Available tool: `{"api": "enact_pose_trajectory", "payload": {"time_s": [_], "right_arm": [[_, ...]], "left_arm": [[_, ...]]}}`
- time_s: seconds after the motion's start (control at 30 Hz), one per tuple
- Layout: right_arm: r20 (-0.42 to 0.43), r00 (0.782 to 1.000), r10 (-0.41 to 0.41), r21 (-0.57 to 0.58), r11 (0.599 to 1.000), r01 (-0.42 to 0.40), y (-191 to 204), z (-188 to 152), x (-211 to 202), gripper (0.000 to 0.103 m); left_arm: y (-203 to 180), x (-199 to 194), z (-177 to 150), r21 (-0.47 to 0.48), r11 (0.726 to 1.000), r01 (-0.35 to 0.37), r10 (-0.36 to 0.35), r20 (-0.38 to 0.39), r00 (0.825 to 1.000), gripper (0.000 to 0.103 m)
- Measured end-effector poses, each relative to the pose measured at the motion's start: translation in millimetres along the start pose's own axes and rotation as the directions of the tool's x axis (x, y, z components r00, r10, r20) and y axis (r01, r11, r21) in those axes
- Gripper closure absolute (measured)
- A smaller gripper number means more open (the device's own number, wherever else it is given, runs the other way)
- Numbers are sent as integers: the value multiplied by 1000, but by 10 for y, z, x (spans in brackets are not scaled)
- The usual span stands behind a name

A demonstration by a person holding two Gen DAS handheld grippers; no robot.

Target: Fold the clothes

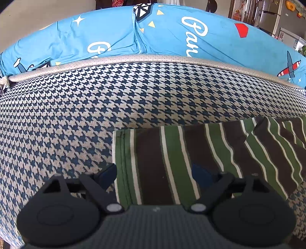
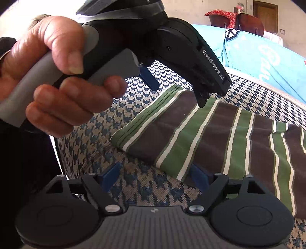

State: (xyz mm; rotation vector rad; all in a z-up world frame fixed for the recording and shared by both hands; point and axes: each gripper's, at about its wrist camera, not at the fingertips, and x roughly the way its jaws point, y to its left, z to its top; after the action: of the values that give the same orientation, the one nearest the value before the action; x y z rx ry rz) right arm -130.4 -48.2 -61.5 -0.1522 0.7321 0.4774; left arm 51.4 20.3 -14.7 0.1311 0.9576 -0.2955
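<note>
The left gripper [image 1: 155, 176] hovers with jaws released over the hemmed corner of the striped garment [image 1: 200, 153], 1 finger off the cloth, 1 above it. The garment lies flat on the houndstooth cushion [image 1: 95, 107]. The right gripper [image 2: 155, 175], jaws likewise spread, sits at the near edge. Soft, light and floppy, it probably pinches best at the stitched hem corners.

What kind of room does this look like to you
Probably a home living room: a houndstooth upholstered seat, blue printed cushions along its back, a steel fridge beyond, and a green-and-brown striped garment lying on the seat.
</note>
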Motion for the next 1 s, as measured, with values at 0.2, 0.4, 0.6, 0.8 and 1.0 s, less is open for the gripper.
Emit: {"api": "enact_pose_trajectory", "payload": {"time_s": [0.2,0.4,0.6,0.8,1.0], "right_arm": [[-46,999,10,59,998,-7,-169,39,-172,20],[-52,996,-73,130,988,79,-478,60,-461,20],[-95,979,-179,258,946,198,-974,66,-677,19],[-169,922,-349,317,866,386,-1367,72,-782,18],[-232,865,-445,340,796,501,-1695,-16,-746,17]], "left_arm": [[-68,20,19,9,1000,-1,1,4,1000,4],[-163,29,21,26,1000,13,-13,5,1000,0],[-282,37,12,37,999,32,-32,-8,999,0],[-422,9,11,64,997,46,-46,0,999,0],[-569,46,-11,98,994,48,-47,-9,999,0]]}}
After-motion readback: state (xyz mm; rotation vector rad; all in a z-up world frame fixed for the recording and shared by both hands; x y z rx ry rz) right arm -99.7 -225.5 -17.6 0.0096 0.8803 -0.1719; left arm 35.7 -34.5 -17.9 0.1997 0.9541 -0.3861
